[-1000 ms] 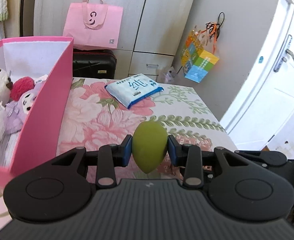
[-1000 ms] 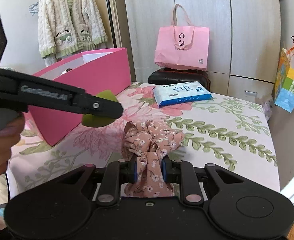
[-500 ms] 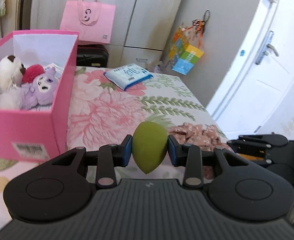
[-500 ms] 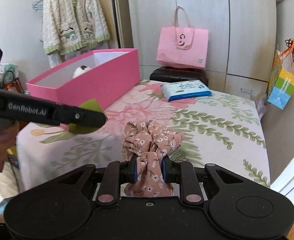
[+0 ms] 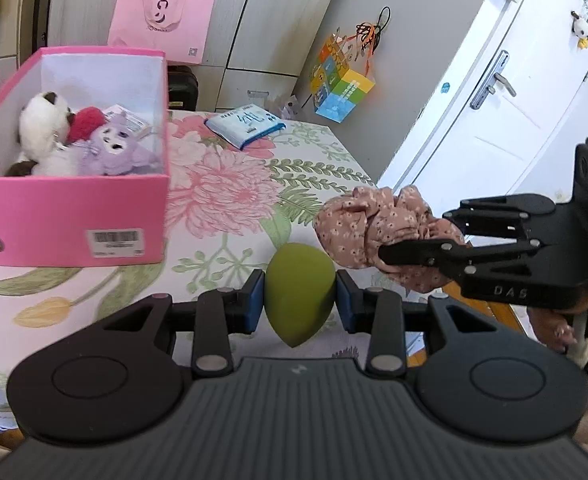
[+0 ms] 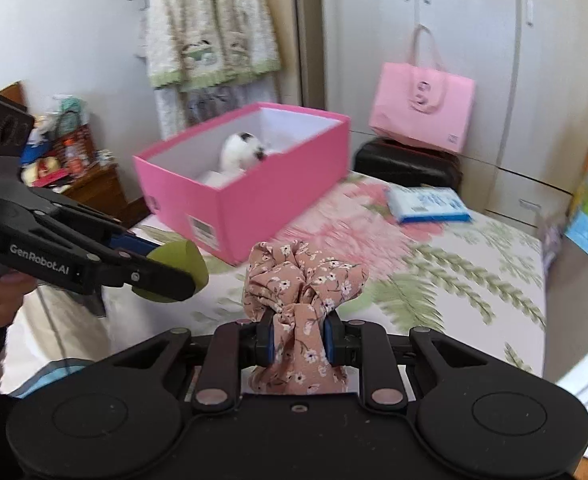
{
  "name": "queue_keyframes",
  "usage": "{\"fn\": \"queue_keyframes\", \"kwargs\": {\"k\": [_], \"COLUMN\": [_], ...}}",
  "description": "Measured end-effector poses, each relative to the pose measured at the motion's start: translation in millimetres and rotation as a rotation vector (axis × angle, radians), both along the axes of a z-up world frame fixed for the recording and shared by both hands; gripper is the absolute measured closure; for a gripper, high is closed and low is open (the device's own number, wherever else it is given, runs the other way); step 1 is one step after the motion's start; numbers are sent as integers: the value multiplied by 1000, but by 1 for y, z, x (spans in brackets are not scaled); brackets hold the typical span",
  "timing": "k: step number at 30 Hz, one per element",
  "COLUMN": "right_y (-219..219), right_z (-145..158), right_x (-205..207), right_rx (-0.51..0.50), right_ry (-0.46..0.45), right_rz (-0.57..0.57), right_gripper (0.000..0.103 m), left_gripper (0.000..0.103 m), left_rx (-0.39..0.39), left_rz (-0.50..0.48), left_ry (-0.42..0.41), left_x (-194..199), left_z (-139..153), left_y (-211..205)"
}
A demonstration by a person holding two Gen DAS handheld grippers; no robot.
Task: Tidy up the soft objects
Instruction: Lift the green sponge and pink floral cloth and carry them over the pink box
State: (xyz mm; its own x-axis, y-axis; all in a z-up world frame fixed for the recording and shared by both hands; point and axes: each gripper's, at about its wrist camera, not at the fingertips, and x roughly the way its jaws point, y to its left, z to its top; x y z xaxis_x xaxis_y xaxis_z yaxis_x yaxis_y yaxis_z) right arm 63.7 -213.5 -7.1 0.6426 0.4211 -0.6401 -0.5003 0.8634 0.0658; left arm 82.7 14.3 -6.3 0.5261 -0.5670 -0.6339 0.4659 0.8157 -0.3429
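Left gripper (image 5: 299, 300) pinches a green makeup sponge (image 5: 298, 291) at lower centre; right gripper (image 6: 297, 340) clamps a floral scrunchie (image 6: 299, 280). Pink box (image 5: 70, 216) of plush toys (image 5: 110, 148) sits left, wet-wipes pack (image 5: 246, 125) beyond.

Wardrobe (image 6: 465, 60): pale grey, behind the bed (image 6: 433, 264)
Door (image 5: 505, 92): white, right of wardrobe
Cardigan (image 6: 210, 24): hanging left of wardrobe
Light: daylight

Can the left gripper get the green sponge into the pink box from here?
Probably yes: the left gripper holds the sponge, and the box is open-topped with nothing between them.
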Motion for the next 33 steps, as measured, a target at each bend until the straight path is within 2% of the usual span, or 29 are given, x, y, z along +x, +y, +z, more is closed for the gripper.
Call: {"fn": "queue_keyframes", "kwargs": {"k": [9,19,24,30,33], "right_y": [45,95,114,128,140], "right_z": [26,48,40,20,6], "right_x": [13,56,92,148,169], "right_rx": [47,78,84,96,23], "right_ry": [-24,-113,-151,-143,-197], "right_rz": [156,195,175,158,197], "right_gripper": [78,76,74,73,71], "left_gripper": [67,67,67,67,67], "left_rx": [16,1,22,51,95], "left_rz": [154,225,296,363,392], "left_ry": [-74,-147,-153,-126,-161], "left_x": [6,38,75,128,146], "left_z": [26,50,46,31,19], "left_y": [56,88,93,99,98]}}
